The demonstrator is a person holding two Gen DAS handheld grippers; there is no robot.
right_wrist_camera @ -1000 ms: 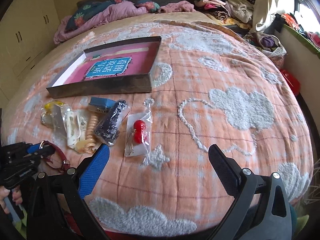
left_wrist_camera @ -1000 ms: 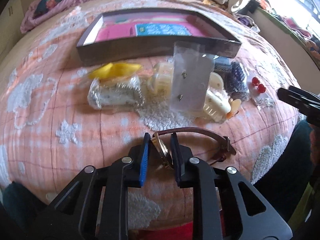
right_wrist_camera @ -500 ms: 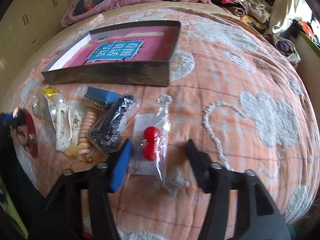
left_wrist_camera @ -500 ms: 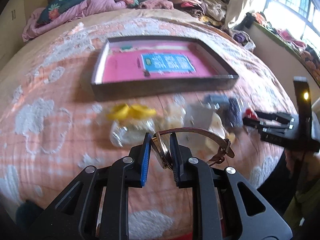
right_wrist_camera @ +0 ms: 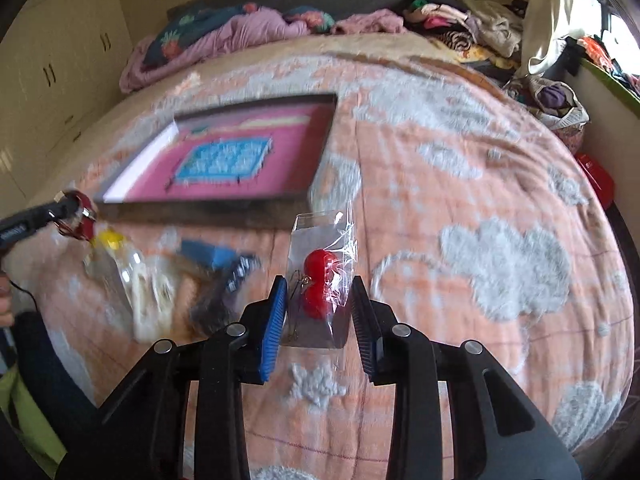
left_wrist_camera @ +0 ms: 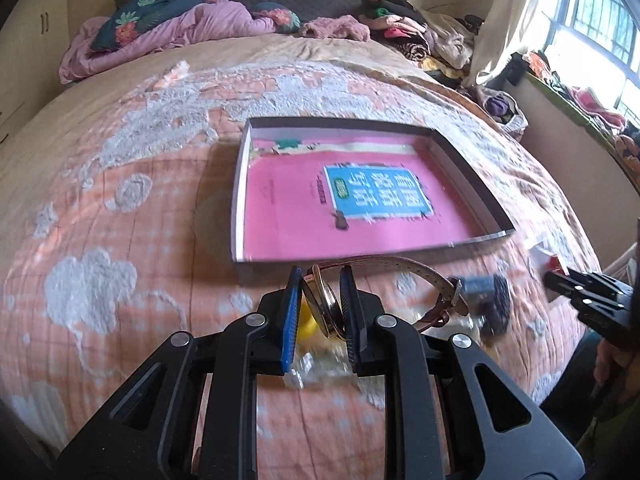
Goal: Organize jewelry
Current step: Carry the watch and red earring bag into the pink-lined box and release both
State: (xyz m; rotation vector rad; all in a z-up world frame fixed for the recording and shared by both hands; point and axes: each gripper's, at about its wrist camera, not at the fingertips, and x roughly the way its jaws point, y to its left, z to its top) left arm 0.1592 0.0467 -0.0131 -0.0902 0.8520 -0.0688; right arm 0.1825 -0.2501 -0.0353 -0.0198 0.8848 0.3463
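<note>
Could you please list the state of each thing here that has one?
Left gripper: shut on the watch.
Watch: held off the bed, strap hanging right.
Right gripper: fingers just closed on the earring bag.
Earring bag: gripped, lifted upright.
Box: open, lying on the bed.

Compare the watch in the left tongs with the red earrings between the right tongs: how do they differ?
The watch is bare; the earrings sit in a clear bag. The watch is gold with a brown strap; the earrings are round and red. Both are between tongs, left tongs and right tongs, near the box.
</note>
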